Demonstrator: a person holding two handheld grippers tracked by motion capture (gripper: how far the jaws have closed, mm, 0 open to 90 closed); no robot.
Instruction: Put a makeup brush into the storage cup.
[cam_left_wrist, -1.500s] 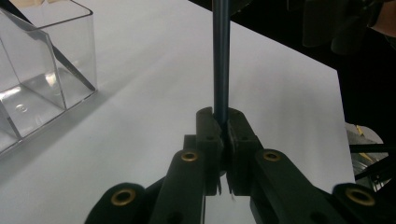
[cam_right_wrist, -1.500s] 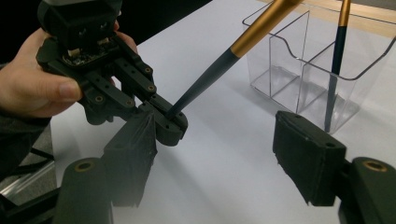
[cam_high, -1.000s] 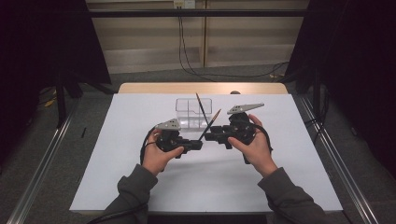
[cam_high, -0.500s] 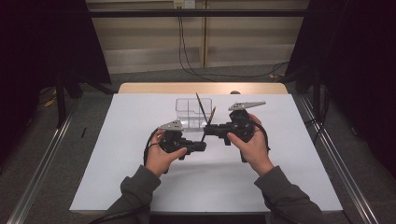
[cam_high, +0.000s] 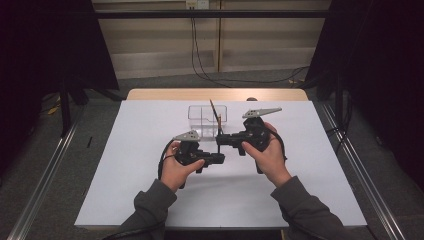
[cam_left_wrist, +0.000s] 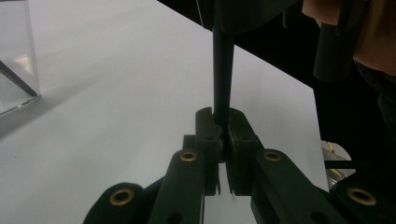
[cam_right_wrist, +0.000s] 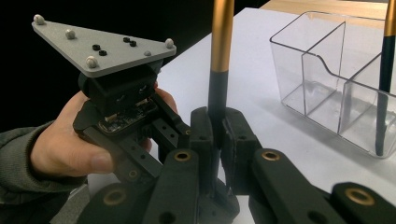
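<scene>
Chopstick, black below and golden above, stands upright between both grippers, above the white worktop and just in front of the clear organizer box. The left gripper has its jaws closed on the lower black part, as the left gripper view shows. The right gripper has just been closing its jaws, and now they press on the same chopstick a little higher, near the place where the gold colour begins. In my judgement this means a handover: the chopstick is secured from two sides, so the left gripper could let go. The organizer box has several compartments; a second chopstick leans in one of them, while the others look empty.
</scene>
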